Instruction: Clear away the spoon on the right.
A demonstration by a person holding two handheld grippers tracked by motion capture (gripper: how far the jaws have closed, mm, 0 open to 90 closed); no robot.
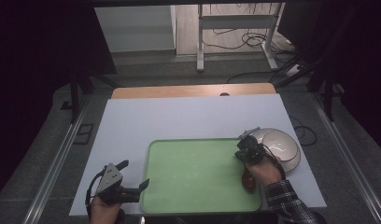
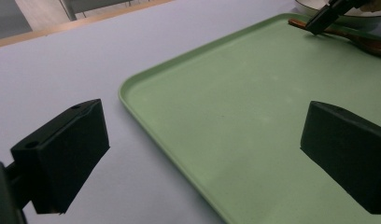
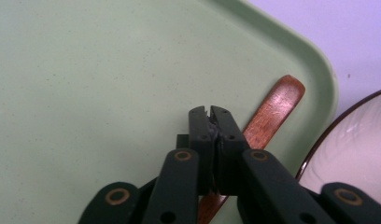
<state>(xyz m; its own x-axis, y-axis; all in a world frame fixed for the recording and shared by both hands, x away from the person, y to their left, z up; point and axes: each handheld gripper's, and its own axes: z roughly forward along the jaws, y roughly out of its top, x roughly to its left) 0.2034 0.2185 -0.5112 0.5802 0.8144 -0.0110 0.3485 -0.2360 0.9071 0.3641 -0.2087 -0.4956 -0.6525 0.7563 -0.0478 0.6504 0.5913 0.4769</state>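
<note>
Wooden spoon point(image 3: 272, 109) lies along the green tray's point(image 1: 198, 172) right edge, at about three o'clock on the tray, its handle tip pointing toward the white bowl point(image 1: 279, 144) that sits just off the tray's two o'clock corner on the pale table point(image 1: 179, 116). The right gripper point(image 3: 209, 112) hangs directly over the spoon with its jaws pressed together, and I cannot tell whether they pinch the handle or merely cover it. The left gripper point(image 1: 135, 179) rests at the tray's eight o'clock corner, jaws spread wide and holding nothing.
</note>
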